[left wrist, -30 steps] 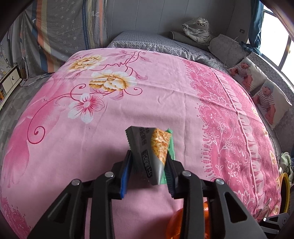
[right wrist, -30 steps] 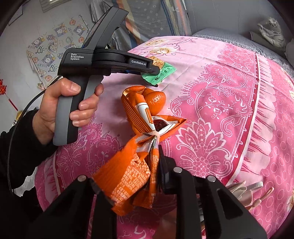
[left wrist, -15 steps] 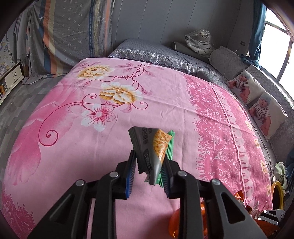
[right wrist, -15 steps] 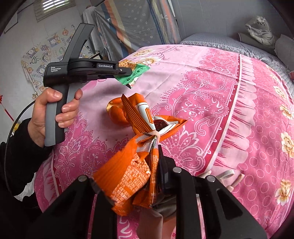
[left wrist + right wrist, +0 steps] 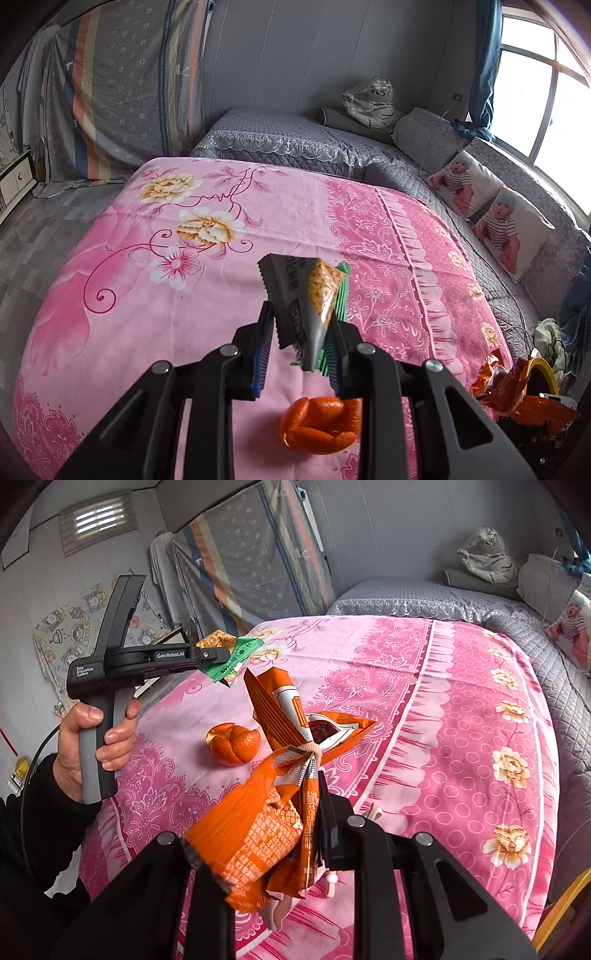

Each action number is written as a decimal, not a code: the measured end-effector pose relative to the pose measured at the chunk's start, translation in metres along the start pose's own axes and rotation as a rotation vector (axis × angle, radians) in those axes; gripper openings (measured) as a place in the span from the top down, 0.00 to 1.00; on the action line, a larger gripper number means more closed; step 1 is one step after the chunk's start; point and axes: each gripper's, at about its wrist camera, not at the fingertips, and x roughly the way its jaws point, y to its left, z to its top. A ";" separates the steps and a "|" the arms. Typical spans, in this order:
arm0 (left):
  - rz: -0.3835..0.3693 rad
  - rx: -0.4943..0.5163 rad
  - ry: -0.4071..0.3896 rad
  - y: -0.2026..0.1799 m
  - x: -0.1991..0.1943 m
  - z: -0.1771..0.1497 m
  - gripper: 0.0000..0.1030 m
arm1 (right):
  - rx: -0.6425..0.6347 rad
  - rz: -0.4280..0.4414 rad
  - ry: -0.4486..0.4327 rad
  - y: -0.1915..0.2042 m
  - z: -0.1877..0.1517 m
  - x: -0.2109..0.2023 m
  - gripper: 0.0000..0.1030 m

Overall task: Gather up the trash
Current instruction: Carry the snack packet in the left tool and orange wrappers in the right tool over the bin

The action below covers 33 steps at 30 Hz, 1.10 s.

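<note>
My left gripper [image 5: 301, 325] is shut on a folded green and grey snack wrapper [image 5: 295, 291], held in the air above the pink bedspread. The right wrist view shows that same left gripper [image 5: 221, 655] at upper left, in a person's hand [image 5: 96, 738], with the green wrapper [image 5: 236, 653] sticking out of its jaws. My right gripper [image 5: 306, 786] is shut on a bunch of crumpled orange wrappers [image 5: 266, 827], lifted off the bed. An orange peel [image 5: 232, 744] lies on the bedspread between the two grippers, also seen as the orange peel [image 5: 321, 424] below my left fingers.
The pink floral bedspread [image 5: 147, 295] covers a bed with grey quilting behind. Baby-print cushions [image 5: 509, 229] and a bagged plush tiger [image 5: 369, 99] line the far right. A yellow-rimmed container [image 5: 561, 904] stands at the bed's lower right. Striped fabric hangs on the left wall.
Both grippers have risen with their wrappers still held. The left jaws have pinched a little tighter. The orange peel now lies plainly apart from the orange wrappers.
</note>
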 end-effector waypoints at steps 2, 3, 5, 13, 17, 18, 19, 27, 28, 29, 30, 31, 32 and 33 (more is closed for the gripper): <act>-0.016 0.015 -0.011 -0.012 -0.008 0.000 0.76 | 0.009 -0.011 -0.025 -0.004 0.000 -0.012 0.81; -0.026 0.023 -0.014 -0.017 -0.012 0.000 0.76 | 0.014 -0.019 -0.037 -0.005 0.000 -0.018 0.81; -0.043 0.039 -0.022 -0.031 -0.019 -0.001 0.76 | 0.024 -0.034 -0.058 -0.007 -0.002 -0.028 0.81; -0.121 0.109 -0.045 -0.090 -0.044 -0.007 0.76 | 0.070 -0.088 -0.139 -0.025 -0.012 -0.071 0.81; -0.146 0.166 -0.059 -0.127 -0.054 -0.011 0.76 | 0.099 -0.133 -0.177 -0.041 -0.019 -0.092 0.81; -0.155 0.180 -0.061 -0.136 -0.057 -0.012 0.76 | 0.109 -0.149 -0.186 -0.045 -0.022 -0.099 0.81; -0.171 0.195 -0.062 -0.146 -0.059 -0.013 0.76 | 0.119 -0.164 -0.194 -0.050 -0.024 -0.104 0.81; -0.263 0.329 -0.087 -0.225 -0.071 -0.028 0.76 | 0.212 -0.302 -0.255 -0.088 -0.050 -0.153 0.81; -0.272 0.349 -0.092 -0.236 -0.072 -0.031 0.76 | 0.222 -0.321 -0.262 -0.092 -0.054 -0.158 0.81; -0.286 0.365 -0.094 -0.246 -0.072 -0.033 0.76 | 0.233 -0.339 -0.268 -0.096 -0.058 -0.164 0.81; -0.298 0.379 -0.093 -0.256 -0.072 -0.035 0.76 | 0.245 -0.356 -0.273 -0.101 -0.063 -0.170 0.81; -0.311 0.391 -0.092 -0.265 -0.072 -0.038 0.76 | 0.259 -0.373 -0.278 -0.107 -0.068 -0.175 0.81; -0.325 0.403 -0.089 -0.275 -0.071 -0.040 0.76 | 0.274 -0.392 -0.283 -0.112 -0.073 -0.181 0.81; -0.336 0.415 -0.087 -0.284 -0.071 -0.043 0.76 | 0.288 -0.413 -0.288 -0.117 -0.078 -0.187 0.81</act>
